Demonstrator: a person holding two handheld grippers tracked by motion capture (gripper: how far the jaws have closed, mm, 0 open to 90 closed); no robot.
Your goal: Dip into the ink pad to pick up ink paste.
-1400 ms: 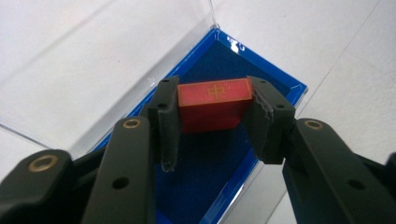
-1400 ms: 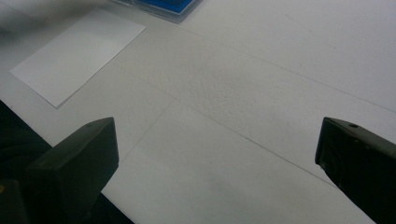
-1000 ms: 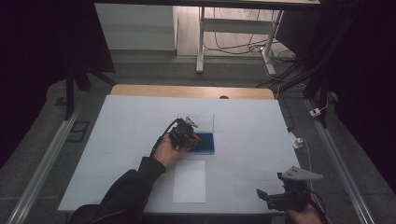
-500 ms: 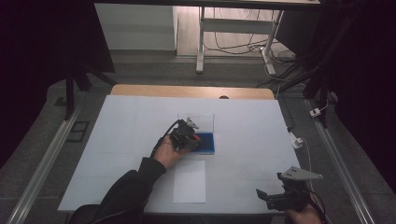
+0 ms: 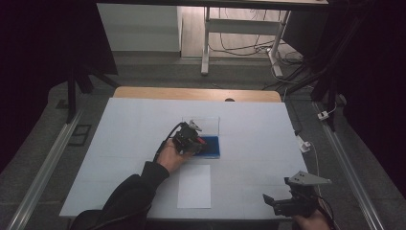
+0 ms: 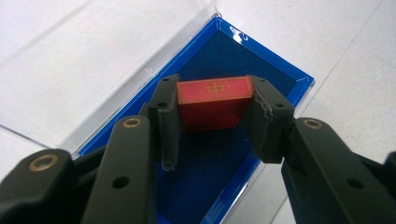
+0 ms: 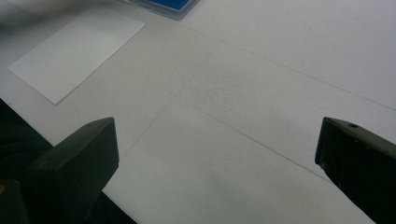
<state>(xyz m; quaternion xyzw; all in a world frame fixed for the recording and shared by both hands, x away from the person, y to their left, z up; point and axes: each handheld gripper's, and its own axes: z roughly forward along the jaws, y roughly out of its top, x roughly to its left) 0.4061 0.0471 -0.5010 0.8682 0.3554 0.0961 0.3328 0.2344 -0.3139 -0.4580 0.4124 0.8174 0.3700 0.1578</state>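
Note:
A red block (image 6: 212, 102) with a gold character on its top face sits between the pads of my left gripper (image 6: 212, 119), which is shut on it just above the blue felt floor of an open case (image 6: 275, 70). The case's clear lid (image 6: 112, 60) lies flat to the left. From above, the left gripper (image 5: 194, 139) is over the blue case (image 5: 213, 146) at the table's middle. My right gripper (image 7: 217, 154) stands open above bare white table near the front right edge, and the high view shows that gripper (image 5: 287, 201) there too.
A white sheet of paper (image 5: 194, 186) lies in front of the case, and the sheet (image 7: 77, 51) also appears at upper left in the right gripper view. The white table (image 5: 119, 143) ends in a wooden strip (image 5: 196, 93) at the back. Metal rails run along both sides.

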